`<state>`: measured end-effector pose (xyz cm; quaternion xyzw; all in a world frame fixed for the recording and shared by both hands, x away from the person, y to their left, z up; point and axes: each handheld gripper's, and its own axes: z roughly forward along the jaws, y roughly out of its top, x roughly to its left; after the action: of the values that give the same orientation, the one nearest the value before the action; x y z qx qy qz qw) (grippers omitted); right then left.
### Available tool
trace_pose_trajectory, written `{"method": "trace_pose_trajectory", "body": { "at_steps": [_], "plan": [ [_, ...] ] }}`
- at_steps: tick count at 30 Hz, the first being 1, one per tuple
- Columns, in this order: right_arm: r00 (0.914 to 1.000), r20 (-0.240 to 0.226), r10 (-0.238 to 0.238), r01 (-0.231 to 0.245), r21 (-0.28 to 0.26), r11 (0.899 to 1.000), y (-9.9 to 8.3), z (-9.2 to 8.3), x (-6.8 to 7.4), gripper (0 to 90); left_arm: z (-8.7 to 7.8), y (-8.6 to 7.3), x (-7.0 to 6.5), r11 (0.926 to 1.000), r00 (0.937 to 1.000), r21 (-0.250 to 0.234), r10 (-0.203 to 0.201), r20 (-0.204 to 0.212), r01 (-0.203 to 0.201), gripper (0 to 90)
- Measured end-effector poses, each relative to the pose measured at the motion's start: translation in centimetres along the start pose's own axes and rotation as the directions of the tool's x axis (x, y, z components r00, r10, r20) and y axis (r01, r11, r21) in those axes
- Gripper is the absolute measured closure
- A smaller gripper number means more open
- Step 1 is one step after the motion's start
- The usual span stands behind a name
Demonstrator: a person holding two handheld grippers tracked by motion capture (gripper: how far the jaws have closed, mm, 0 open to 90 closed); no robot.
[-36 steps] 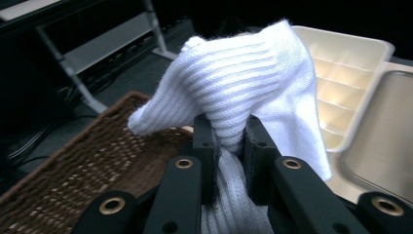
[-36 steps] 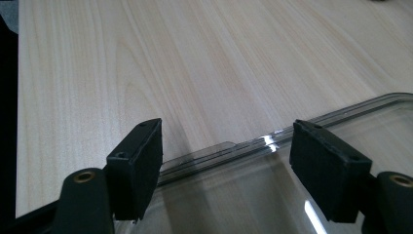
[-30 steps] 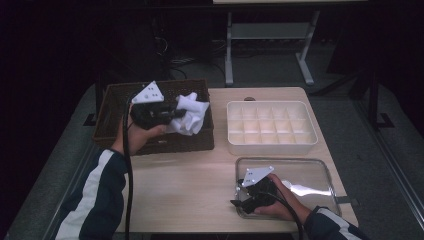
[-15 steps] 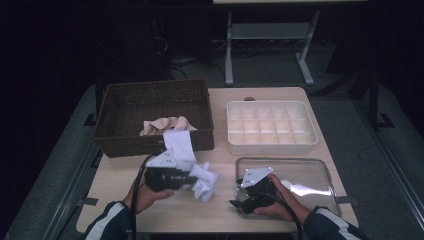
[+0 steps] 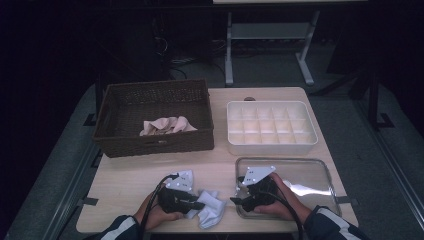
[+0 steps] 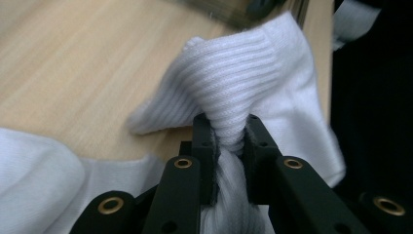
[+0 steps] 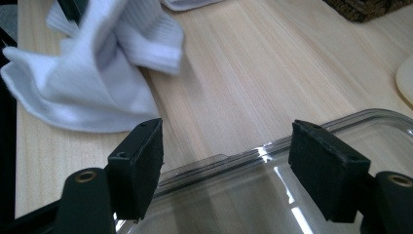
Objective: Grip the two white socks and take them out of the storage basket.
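A white ribbed sock lies crumpled on the wooden table near its front edge. My left gripper is shut on it, and in the left gripper view a bunched fold of the sock is pinched between the two pads of that gripper. Just to the right, my right gripper stands open at the left rim of a clear plastic tray. In the right gripper view its jaws stand wide apart with nothing between them, over the tray's rim, and the sock lies beyond.
A dark wicker basket at the back left holds a beige cloth. A white tray with several compartments stands at the back right. Bare wood lies between the basket and the hands.
My left gripper has carried the white sock out of the basket and down to the table's front edge. The right gripper has stayed at the clear tray.
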<state>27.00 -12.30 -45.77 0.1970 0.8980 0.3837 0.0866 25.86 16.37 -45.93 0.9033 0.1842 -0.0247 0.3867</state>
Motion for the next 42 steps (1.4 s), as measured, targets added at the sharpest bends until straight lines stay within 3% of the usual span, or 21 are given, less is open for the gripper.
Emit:
{"method": "trace_pose_trajectory", "body": {
  "at_steps": [4,6,7,10,12,14,18,23,25,27,29,31,33,35,37,38,39,40,42],
  "plan": [
    [0.9999,0.012,-0.001,0.001,-0.012,1.0,0.2,-0.1,-0.1,31.2,-0.1,-0.1,0.6,0.9993,0.9977,-0.029,-0.027,-0.063,0.025,73.5],
    [0.9998,0.02,-0.001,0.001,-0.027,1.0,0.4,-0.3,-0.1,34.8,-0.4,-0.3,1.0,0.9974,0.9962,-0.054,-0.051,-0.071,0.047,71.3],
    [0.9997,0.018,0.018,-0.017,-0.043,0.999,0.6,-0.4,0.0,36.3,-0.5,-0.3,1.1,0.9966,0.9946,-0.065,-0.056,-0.087,0.05,67.7],
    [0.9995,0.013,0.029,-0.028,-0.073,0.997,1.1,-0.7,-0.1,46.8,-1.2,-0.3,1.5,0.9906,0.9822,-0.108,-0.101,-0.159,0.084,43.8],
    [0.9993,0.007,0.038,-0.037,-0.093,0.995,1.6,-1.0,0.0,54.6,-2.1,-0.2,1.7,0.9871,0.9697,-0.136,-0.112,-0.217,0.084,32.0],
    [0.9994,-0.01,0.034,-0.035,-0.114,0.993,2.2,-1.2,0.1,60.6,-3.2,-0.3,1.9,0.9805,0.9615,-0.172,-0.136,-0.239,0.096,25.6],
    [0.9989,-0.047,-0.005,-0.001,-0.133,0.991,3.6,-1.1,1.2,67.5,-4.7,-1.1,2.3,0.9825,0.9521,-0.156,-0.142,-0.271,0.102,27.1],
    [0.9932,-0.093,-0.069,0.06,-0.1,0.993,4.6,0.6,2.7,62.5,-4.8,-2.5,3.1,0.9915,0.9638,-0.074,-0.122,-0.237,0.108,45.6],
    [0.9901,-0.101,-0.098,0.089,-0.09,0.992,4.9,1.2,2.9,57.2,-4.7,-2.7,3.4,0.9942,0.9613,-0.043,-0.106,-0.254,0.098,49.5],
    [0.9913,-0.093,-0.093,0.087,-0.066,0.994,5.0,1.8,3.1,55.5,-4.6,-3.0,3.7,0.9956,0.9624,-0.021,-0.094,-0.255,0.091,53.9],
    [0.9901,-0.092,-0.106,0.103,-0.043,0.994,5.1,2.6,3.0,56.6,-4.7,-3.4,4.2,0.9955,0.9564,0.001,-0.091,-0.277,0.095,54.2],
    [0.9891,-0.084,-0.12,0.12,-0.011,0.993,5.0,3.4,2.9,58.4,-4.9,-3.8,4.8,0.9929,0.9554,-0.016,-0.118,-0.271,0.118,55.1],
    [0.9876,-0.083,-0.133,0.134,0.007,0.991,4.8,4.0,2.6,58.8,-5.2,-4.1,5.1,0.9917,0.9482,-0.022,-0.128,-0.291,0.127,55.3],
    [0.9905,-0.073,-0.117,0.12,0.04,0.992,4.7,4.3,2.6,58.3,-5.4,-4.3,5.4,0.9895,0.9401,-0.033,-0.144,-0.309,0.141,54.1],
    [0.9915,-0.065,-0.113,0.117,0.057,0.991,4.4,4.6,2.3,57.5,-5.6,-4.3,5.6,0.9869,0.9232,-0.042,-0.161,-0.349,0.156,48.1],
    [0.9923,-0.062,-0.107,0.111,0.067,0.992,4.2,4.7,2.3,56.7,-5.7,-4.2,5.6,0.9868,0.9192,-0.055,-0.162,-0.359,0.152,45.3],
    [0.9913,-0.057,-0.119,0.122,0.062,0.991,4.2,4.8,2.1,56.6,-5.9,-4.1,5.4,0.9867,0.9178,-0.074,-0.162,-0.362,0.145,42.9],
    [0.9941,-0.054,-0.094,0.098,0.069,0.993,4.2,4.7,2.1,56.4,-6.1,-3.8,5.1,0.9852,0.919,-0.098,-0.167,-0.357,0.141,40.7],
    [0.9946,-0.034,-0.098,0.1,0.071,0.992,4.2,4.8,1.8,54.9,-6.3,-3.2,4.1,0.9846,0.9338,-0.131,-0.153,-0.323,0.117,38.6]
  ]
}}
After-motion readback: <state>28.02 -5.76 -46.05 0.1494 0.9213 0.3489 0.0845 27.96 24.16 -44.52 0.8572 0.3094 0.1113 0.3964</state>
